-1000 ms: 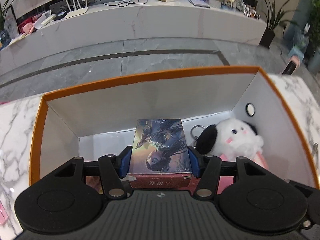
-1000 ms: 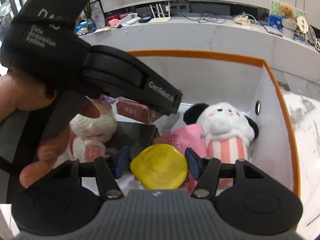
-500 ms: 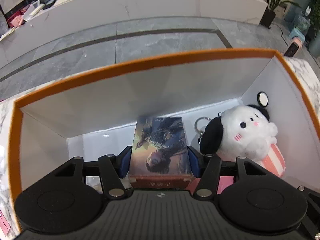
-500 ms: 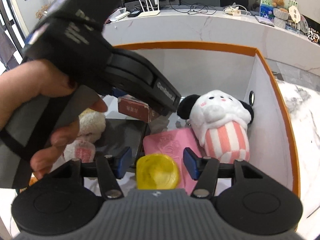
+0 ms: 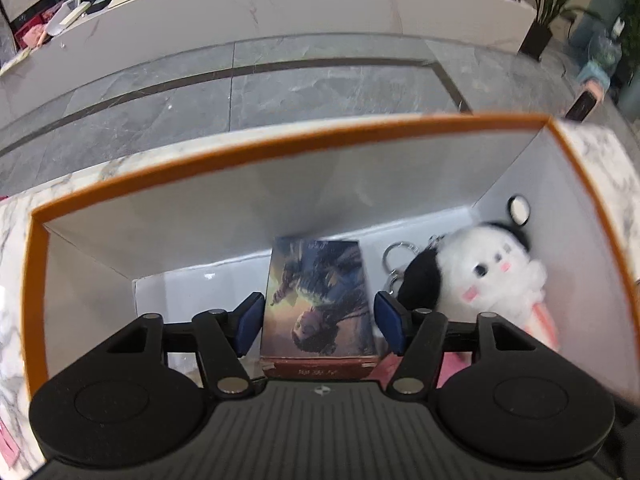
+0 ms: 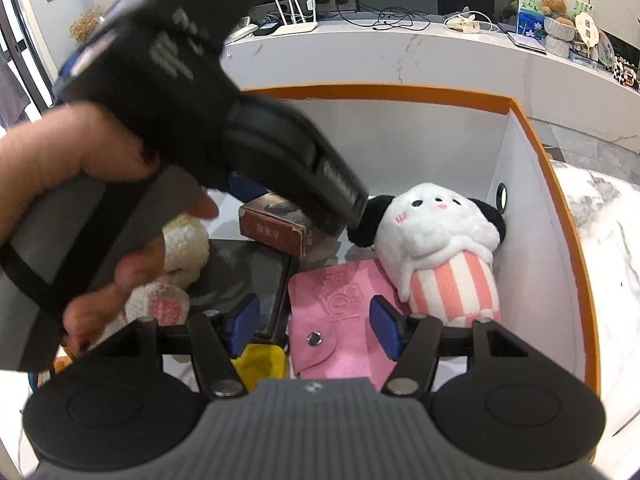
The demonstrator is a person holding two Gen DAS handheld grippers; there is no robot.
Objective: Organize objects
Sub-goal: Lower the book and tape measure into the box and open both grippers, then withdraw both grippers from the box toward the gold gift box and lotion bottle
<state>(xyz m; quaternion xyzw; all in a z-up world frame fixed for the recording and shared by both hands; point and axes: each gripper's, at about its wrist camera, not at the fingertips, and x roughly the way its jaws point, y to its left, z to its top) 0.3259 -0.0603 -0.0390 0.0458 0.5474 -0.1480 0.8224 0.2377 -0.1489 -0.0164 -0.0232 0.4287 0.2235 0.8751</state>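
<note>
A picture-printed card box (image 5: 318, 300) lies in the white, orange-rimmed bin (image 5: 280, 148), propped on a black flat item (image 6: 248, 272). My left gripper (image 5: 320, 324) straddles it with its jaws opening, the blue pads just off its sides. My right gripper (image 6: 314, 324) hovers over a pink snap wallet (image 6: 336, 308), jaws opening and nothing pressed between them. A yellow soft disc (image 6: 260, 360) lies low beside its left pad. A white plush dog (image 6: 436, 232) with black ears leans in the right corner.
A hand (image 6: 80, 168) holding the left gripper fills the left of the right wrist view. A cream plush (image 6: 184, 248) lies under it. Key rings (image 5: 396, 252) lie by the dog. The bin stands on a marble table (image 6: 600, 220); grey floor and a long counter lie beyond.
The left gripper sank into the bin with the card box and its pads came off it. The yellow disc slipped out from between the right pads and now lies lower left.
</note>
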